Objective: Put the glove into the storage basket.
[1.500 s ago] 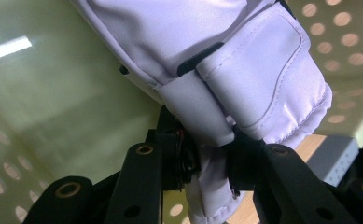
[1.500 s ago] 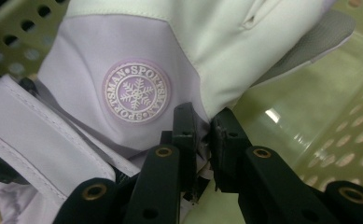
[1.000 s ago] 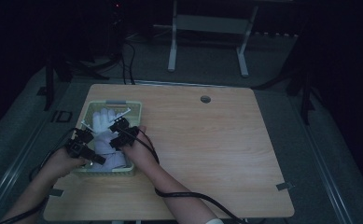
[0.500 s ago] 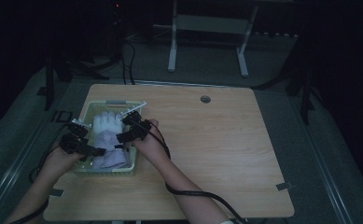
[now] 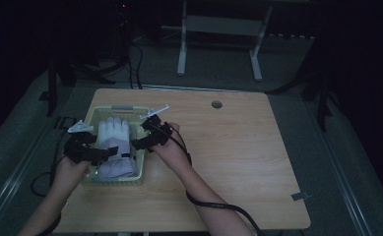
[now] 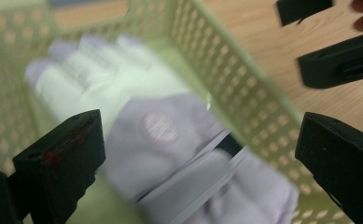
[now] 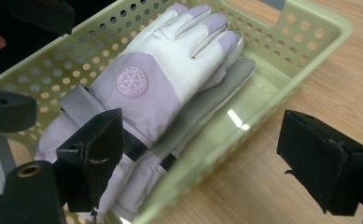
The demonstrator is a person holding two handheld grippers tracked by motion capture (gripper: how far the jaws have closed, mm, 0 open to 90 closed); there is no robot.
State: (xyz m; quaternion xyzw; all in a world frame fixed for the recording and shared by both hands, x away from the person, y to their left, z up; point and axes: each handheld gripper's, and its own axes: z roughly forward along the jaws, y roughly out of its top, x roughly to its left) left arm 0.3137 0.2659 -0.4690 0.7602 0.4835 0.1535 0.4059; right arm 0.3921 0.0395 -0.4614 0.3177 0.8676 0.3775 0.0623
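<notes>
- Right gripper (image 7: 200,161): jaws spread wide, nothing between them. They straddle the near wall of the basket (image 7: 305,35); one jaw sits over the glove cuff inside, the other over bare table (image 7: 282,88) outside.
- High view: right gripper (image 5: 152,135) sits at the basket's right rim, held by the right hand (image 5: 167,147), cable trailing back along the forearm.
- Left gripper (image 6: 200,161): jaws also wide apart, holding nothing. One jaw is inside the basket (image 6: 244,100) beside the glove, the other outside the perforated wall over the wood. This view is motion-blurred.
- High view: left gripper (image 5: 88,150) at the basket's left side, over the cuff end, left hand (image 5: 71,169) behind it.
- Glove (image 7: 170,74): white fingers, lilac back with a round snowflake emblem, lying flat in the basket, fingers pointing to the far end. A second, greyer glove (image 7: 216,93) lies under it, edge showing alongside.
- In the high view the glove (image 5: 114,145) fills most of the basket (image 5: 122,109).
- Basket: pale green, perforated plastic, on the left part of the wooden table (image 5: 238,157).
- Table has a round grommet hole (image 5: 216,104) near its far edge.
</notes>
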